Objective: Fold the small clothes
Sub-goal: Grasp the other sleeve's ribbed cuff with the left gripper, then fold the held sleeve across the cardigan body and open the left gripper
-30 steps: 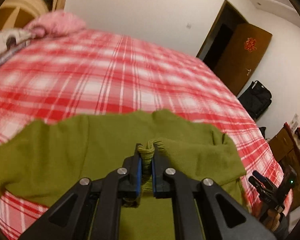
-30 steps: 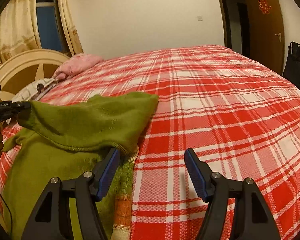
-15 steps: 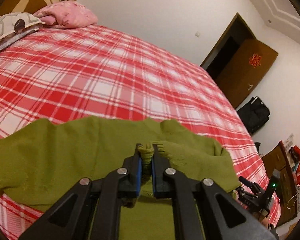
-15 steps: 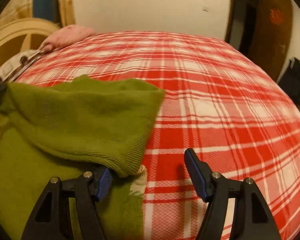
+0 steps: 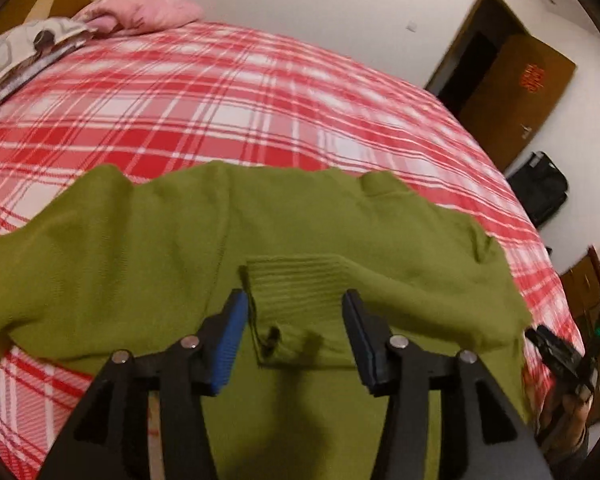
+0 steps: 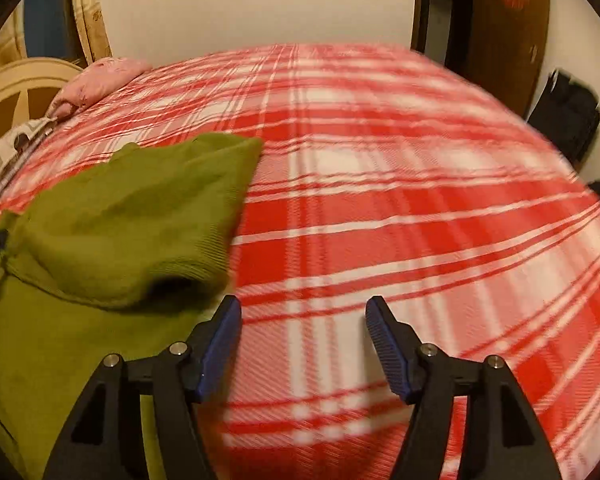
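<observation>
A green knit sweater lies on a bed with a red-and-white plaid cover, one sleeve folded across its body so the ribbed cuff rests on top.

The left gripper points steeply down at the sweater. Its jaws are opening, and the cuff lies between the blue pads with a gap on each side, so neither pad presses it.

The right gripper also tilts down toward the bed, at the sweater's right edge. Its jaws stand wide over bare plaid cover, with nothing between them; the left pad sits just beside the folded green cloth. That view is smeared, so I cannot tell whether the pad touches the cloth.

In the left wrist view the right gripper shows at the far right edge, with part of the person's hand under it, dim and partly cut off.

A pink pillow lies at the head of the bed.
</observation>
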A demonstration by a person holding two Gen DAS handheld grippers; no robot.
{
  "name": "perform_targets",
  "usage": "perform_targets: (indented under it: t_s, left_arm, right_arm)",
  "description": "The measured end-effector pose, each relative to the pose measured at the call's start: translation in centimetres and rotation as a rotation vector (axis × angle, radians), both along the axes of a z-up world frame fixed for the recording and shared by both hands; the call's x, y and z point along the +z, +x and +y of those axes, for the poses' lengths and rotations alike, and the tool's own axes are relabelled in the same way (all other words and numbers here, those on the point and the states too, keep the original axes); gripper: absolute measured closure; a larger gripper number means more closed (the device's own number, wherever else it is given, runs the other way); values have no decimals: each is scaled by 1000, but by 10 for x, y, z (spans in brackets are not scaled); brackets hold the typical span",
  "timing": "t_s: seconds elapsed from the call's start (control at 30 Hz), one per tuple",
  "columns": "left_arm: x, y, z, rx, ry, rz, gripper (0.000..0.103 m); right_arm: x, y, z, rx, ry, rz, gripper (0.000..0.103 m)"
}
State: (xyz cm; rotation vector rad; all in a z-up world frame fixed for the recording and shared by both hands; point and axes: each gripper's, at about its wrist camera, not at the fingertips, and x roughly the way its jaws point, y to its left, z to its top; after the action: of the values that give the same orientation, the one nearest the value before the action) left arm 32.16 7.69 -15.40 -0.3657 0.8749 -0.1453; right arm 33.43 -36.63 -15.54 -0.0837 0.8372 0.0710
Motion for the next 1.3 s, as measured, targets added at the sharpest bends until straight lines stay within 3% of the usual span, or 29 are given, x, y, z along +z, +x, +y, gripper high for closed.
perform_targets:
  t_s: [0.07,0.13,0.27,0.33,0.4,0.5,0.7,0.73,0.77,0.83,0.87,0.93,0.97,1.03,1.07,1.13,1.17,1.3]
  left_arm:
    - [4,-5,-3,-32,-32,-18,51]
    - [1,-3,-11,-63,-48,2,51]
    - [-21,12,-26,-61,-8,69,55]
    - [-23,13,-28,-42,21,57,64]
    - [-20,11,-28,-36,50,53,101]
    - [-13,1,-25,-45,33,51,101]
    - [-1,-23,-25,-58,136,-7,100]
    - [0,-23,-26,-37,171,-19,98]
    - [0,-21,-25,-18,183,-25,89]
    - [-1,-16,-22,0,145,-20,52]
    - [-2,-13,-20,27,141,-26,28]
    - [-4,-8,-22,35,158,-38,25]
    - [-7,-4,-24,33,175,-23,26]
    - [-15,5,-27,8,151,0,43]
    - [-19,8,-29,-5,147,17,63]
    - [-24,10,-35,-3,203,32,74]
    - [-24,8,-38,-22,216,26,92]
    - [-4,-13,-29,-21,164,-12,92]
  right_arm:
    - [5,-6,-7,-20,-16,-33,37]
    - [11,-12,-13,-22,43,-78,37]
    - [16,-19,-2,15,68,-138,37]
    - [16,-25,7,42,52,-161,37]
    - [14,-30,15,70,43,-179,37]
    - [13,-32,21,96,25,-192,37]
    - [14,-32,18,86,39,-202,37]
    - [12,-32,19,85,38,-196,37]
    - [11,-31,19,86,37,-190,37]
    - [10,-31,21,86,28,-188,37]
    - [11,-32,21,85,26,-195,37]
    - [13,-34,20,85,29,-210,37]
    - [14,-35,20,86,31,-219,37]
    - [15,-36,20,90,33,-223,37]
    - [14,-36,20,92,32,-221,37]
    - [13,-35,20,92,35,-216,37]
    - [13,-34,19,91,38,-213,37]
    - [13,-33,15,83,56,-207,37]
